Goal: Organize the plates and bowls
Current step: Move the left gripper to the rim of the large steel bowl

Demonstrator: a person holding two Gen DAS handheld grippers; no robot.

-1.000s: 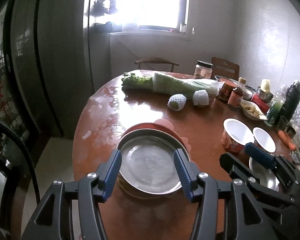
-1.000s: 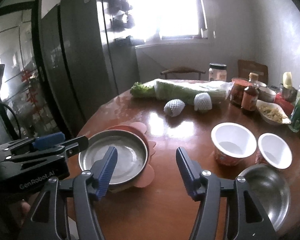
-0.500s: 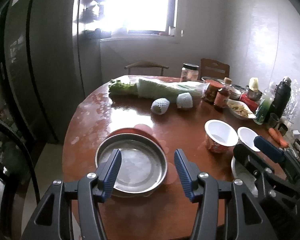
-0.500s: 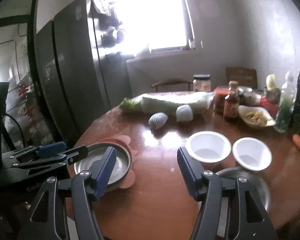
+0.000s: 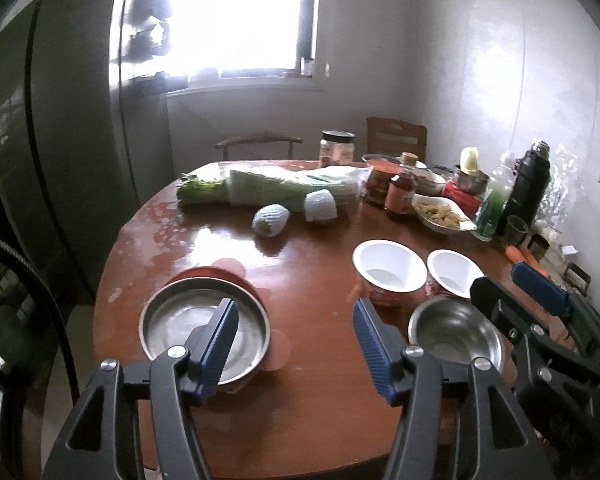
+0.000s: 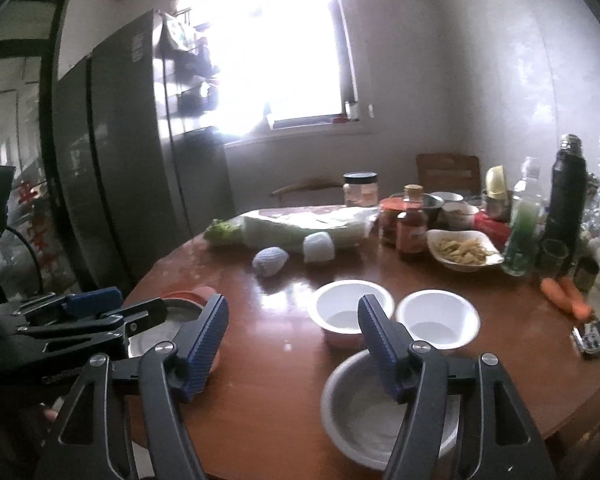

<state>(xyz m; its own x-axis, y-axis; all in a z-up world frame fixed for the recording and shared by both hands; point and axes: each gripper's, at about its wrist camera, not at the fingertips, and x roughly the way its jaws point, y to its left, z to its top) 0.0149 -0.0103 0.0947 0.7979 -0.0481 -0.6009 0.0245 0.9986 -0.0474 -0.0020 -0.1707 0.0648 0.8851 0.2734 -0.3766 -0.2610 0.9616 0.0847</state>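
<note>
1. steel stuff first: a shallow metal plate (image 5: 204, 320) sits on a red flower-shaped mat (image 5: 278, 346) near the left edge of the round wooden table (image 5: 312, 264), and a steel bowl (image 5: 456, 332) sits over by the near right edge.
2. two white cups (image 5: 390, 266) with red printed sides stand side by side just behind the steel bowl, touching or nearly touching each other.
3. left gripper (image 5: 294, 340) hangs above the table between the plate and the bowl. its blue-padded jaws are spreading apart and there's nothing between them, just bare tabletop showing through the gap.
4. right gripper (image 6: 292, 344) is the same deal: jaws widening, nothing gripped. from its own camera the right finger overlaps the nearer white cup and the steel bowl's rim, but it's up above them, not pinching anything.
5. further back there's a long wrapped cabbage (image 5: 284, 188), two foam-netted fruits (image 5: 270, 220), a sauce bottle (image 5: 400, 198), a dish of food (image 5: 440, 212), a black thermos (image 5: 528, 188) and a carrot (image 6: 566, 296) near the right edge.
6. big dark fridge (image 6: 120, 168) stands left of the table and a bright window (image 5: 236, 20) sits behind it.
</note>
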